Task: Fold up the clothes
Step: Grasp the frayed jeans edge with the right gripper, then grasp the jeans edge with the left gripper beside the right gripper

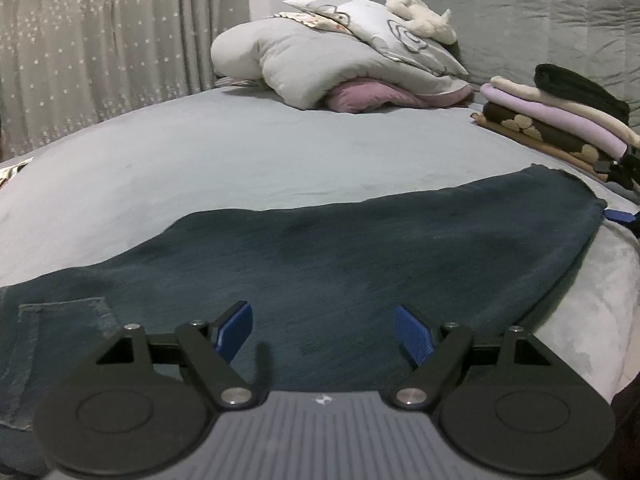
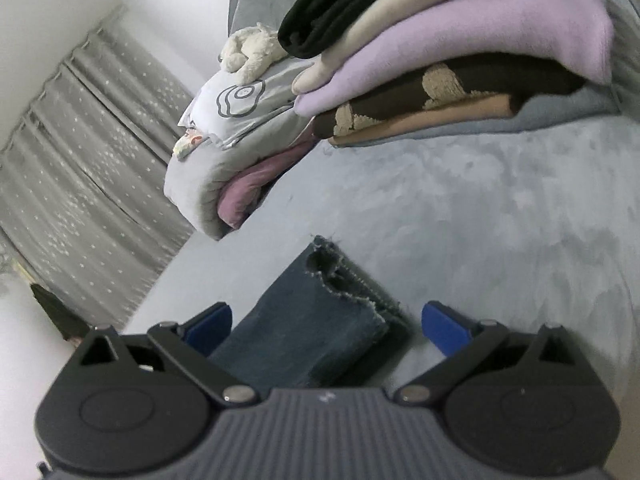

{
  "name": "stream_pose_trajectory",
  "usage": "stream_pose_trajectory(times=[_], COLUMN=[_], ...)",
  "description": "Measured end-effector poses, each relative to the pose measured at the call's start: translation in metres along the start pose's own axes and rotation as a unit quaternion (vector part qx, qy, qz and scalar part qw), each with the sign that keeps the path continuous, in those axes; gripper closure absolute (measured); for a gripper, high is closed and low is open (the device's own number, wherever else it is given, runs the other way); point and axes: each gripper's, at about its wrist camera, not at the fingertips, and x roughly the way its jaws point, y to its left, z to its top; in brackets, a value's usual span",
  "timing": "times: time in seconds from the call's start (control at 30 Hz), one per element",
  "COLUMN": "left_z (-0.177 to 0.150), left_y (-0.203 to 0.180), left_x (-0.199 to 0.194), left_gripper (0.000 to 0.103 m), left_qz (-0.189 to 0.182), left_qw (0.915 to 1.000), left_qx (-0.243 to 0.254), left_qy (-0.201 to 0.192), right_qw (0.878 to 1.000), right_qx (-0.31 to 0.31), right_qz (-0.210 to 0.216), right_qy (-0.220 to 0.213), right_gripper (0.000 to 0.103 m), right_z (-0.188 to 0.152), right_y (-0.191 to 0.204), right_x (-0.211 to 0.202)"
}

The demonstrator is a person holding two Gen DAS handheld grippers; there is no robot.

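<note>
The left gripper (image 1: pixel 323 332) and right gripper (image 2: pixel 326 326) are held spread, gripping nothing, over jeans (image 1: pixel 340 264) laid lengthwise, not yet folded smaller, beside the folded stack (image 1: pixel 560 120).

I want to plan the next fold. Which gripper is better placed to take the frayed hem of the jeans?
Probably the right gripper: the frayed hem of the jeans lies just ahead between its open fingers. The left gripper, also open, hovers over the pocket end, far from that hem.
</note>
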Motion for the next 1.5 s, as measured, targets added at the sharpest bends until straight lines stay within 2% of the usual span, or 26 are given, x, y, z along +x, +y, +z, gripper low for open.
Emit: stream_pose_trajectory(times=[0.23, 0.47, 0.5, 0.57, 0.7, 0.73, 0.87, 1.0, 1.13, 1.23, 1.33, 1.5], left_z=[0.005, 0.003, 0.002, 0.001, 0.001, 0.001, 0.002, 0.003, 0.005, 0.006, 0.007, 0.007], left_y=[-0.012, -0.016, -0.016, -0.016, -0.015, -0.014, -0.010, -0.005, 0.002, 0.011, 0.020, 0.037], left_x=[0.004, 0.009, 0.010, 0.010, 0.011, 0.011, 0.011, 0.010, 0.009, 0.011, 0.014, 0.020], left_gripper=[0.025, 0.025, 0.025, 0.025, 0.025, 0.025, 0.025, 0.025, 0.025, 0.025, 0.025, 0.025], left_qz=[-0.005, -0.006, -0.006, -0.005, -0.003, -0.003, -0.002, -0.010, -0.026, -0.050, -0.077, -0.133], left_qw=[1.0000, 0.9998, 0.9998, 0.9998, 0.9999, 0.9999, 0.9999, 0.9996, 0.9984, 0.9944, 0.9872, 0.9638], left_qx=[0.008, 0.015, 0.015, 0.014, 0.008, 0.006, -0.006, -0.023, -0.050, -0.092, -0.139, -0.231], left_qy=[0.000, 0.009, 0.010, 0.011, 0.012, 0.013, 0.012, 0.009, 0.008, 0.012, 0.015, 0.012], right_qw=[0.997, 0.999, 0.999, 0.999, 0.996, 0.996, 0.995, 0.989, 0.974, 0.950, 0.923, 0.865], right_qx=[0.068, 0.033, 0.027, 0.006, -0.037, -0.043, -0.066, -0.122, -0.210, -0.301, -0.378, -0.497], right_qz=[-0.002, -0.023, -0.028, -0.047, -0.073, -0.073, -0.072, -0.068, -0.052, -0.027, -0.007, 0.026], right_qy=[0.019, 0.020, 0.016, 0.002, -0.018, -0.021, -0.037, -0.056, -0.071, -0.074, -0.070, -0.057], right_gripper=[0.014, 0.018, 0.021, 0.044, 0.069, 0.078, 0.087, 0.089, 0.090, 0.090, 0.090, 0.090], right_z=[0.000, -0.005, -0.005, -0.008, -0.017, -0.017, -0.021, -0.025, -0.036, -0.052, -0.074, -0.120], right_y=[-0.007, 0.004, 0.006, 0.011, 0.022, 0.023, 0.031, 0.050, 0.081, 0.114, 0.141, 0.184], right_x=[-0.004, 0.010, 0.011, 0.014, 0.021, 0.021, 0.019, 0.011, 0.005, -0.001, -0.005, -0.011])
